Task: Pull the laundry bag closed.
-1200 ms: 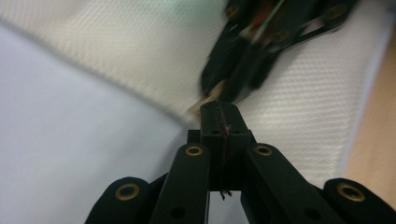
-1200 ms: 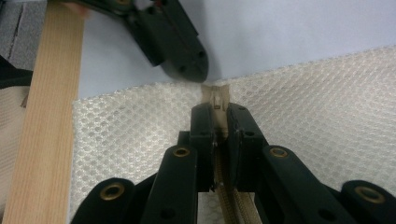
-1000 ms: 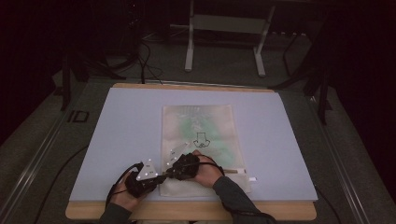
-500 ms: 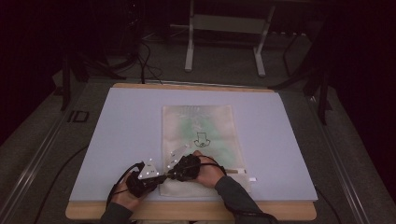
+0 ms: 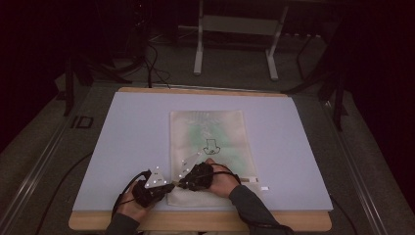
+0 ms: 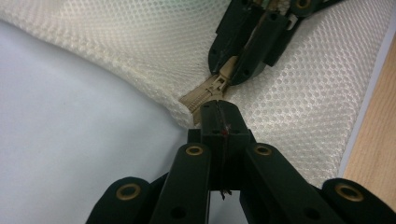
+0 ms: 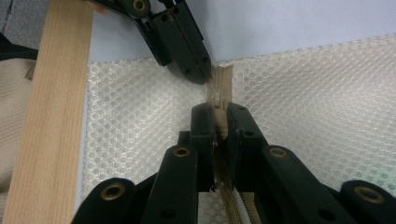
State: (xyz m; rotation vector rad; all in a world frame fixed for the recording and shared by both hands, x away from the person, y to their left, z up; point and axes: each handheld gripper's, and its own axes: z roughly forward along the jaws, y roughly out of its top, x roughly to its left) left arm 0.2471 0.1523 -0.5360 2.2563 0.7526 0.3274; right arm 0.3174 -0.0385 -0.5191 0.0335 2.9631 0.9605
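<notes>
The left claw (image 6: 218, 122) is clenched on the end of the beige zipper tape (image 6: 196, 99) at the corner of a cream mesh bag (image 6: 140, 51). The right claw (image 7: 219, 122) is clenched on the zipper pull (image 7: 219, 103) a little way along the same zipper, so the two claw tips sit just apart, nearly nose to nose. In the high view the left claw (image 5: 155, 186) and right claw (image 5: 188, 178) meet at the near left corner of the bag (image 5: 208, 142), which lies flat in the middle of the bench (image 5: 127, 137) with its long side running away from the person.

The step in hand looks like working the zipper. To do it well, I judge the left claw should anchor the tape end and keep the mesh taut while the right claw draws the pull straight along the line of the teeth. A sideways tug would likely bunch the soft mesh or jam the slider. The grip on the small pull seems narrow, so a slow, steady draw should suit it best.

The wooden front edge (image 7: 56, 116) of the bench runs close beside the bag's near side, leaving little room toward the person. To the right along the bag's near edge and across the rest of the pale surface there is open room for the right claw's travel.
</notes>
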